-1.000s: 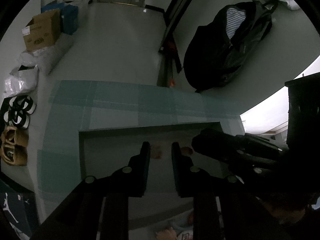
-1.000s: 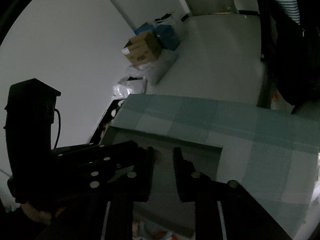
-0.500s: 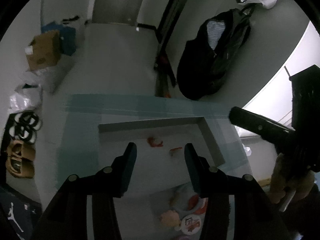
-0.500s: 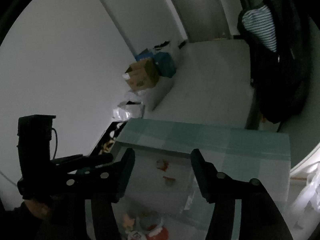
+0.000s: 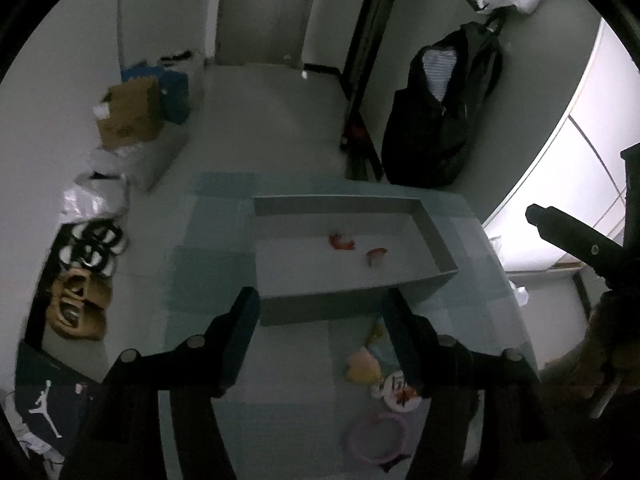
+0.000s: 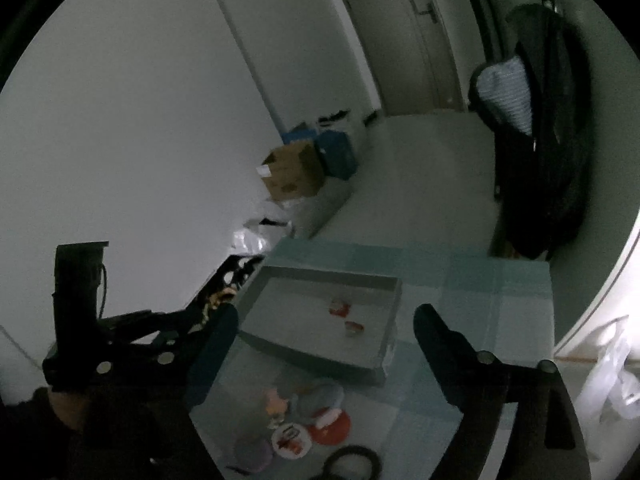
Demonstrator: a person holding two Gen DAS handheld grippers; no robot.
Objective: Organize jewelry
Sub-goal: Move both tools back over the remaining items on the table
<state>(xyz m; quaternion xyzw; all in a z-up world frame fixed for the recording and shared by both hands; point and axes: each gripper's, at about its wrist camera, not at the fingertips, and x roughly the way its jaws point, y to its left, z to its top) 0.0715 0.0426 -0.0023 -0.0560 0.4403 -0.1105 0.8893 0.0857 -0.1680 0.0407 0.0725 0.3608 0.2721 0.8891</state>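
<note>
A grey tray [image 5: 436, 248] stands on a teal checked cloth [image 5: 208, 280]. Two small red jewelry pieces [image 5: 341, 242] [image 5: 376, 255] lie on its floor. My left gripper [image 5: 322, 312] hovers over the tray's near wall, its jaws opening with nothing between them. In the right wrist view the same tray [image 6: 320, 354] holds the red pieces [image 6: 340, 308] [image 6: 354, 327]. My right gripper [image 6: 326, 312] hangs above and in front of it, its jaws opening wide and empty. More trinkets [image 5: 362, 364] and a pink ring [image 5: 376, 440] lie in front of the tray.
Round red and white pieces [image 6: 330, 424] and a black ring [image 6: 352, 460] lie near the cloth's front. On the floor are cardboard boxes [image 5: 128, 116] and shoes [image 5: 80, 312]. A black jacket [image 5: 436, 120] hangs behind the table. A plastic bag [image 6: 612, 376] lies at right.
Both grippers have drawn back and up from inside the tray, and their jaws have spread apart. The two red pieces now lie free on the tray floor.
</note>
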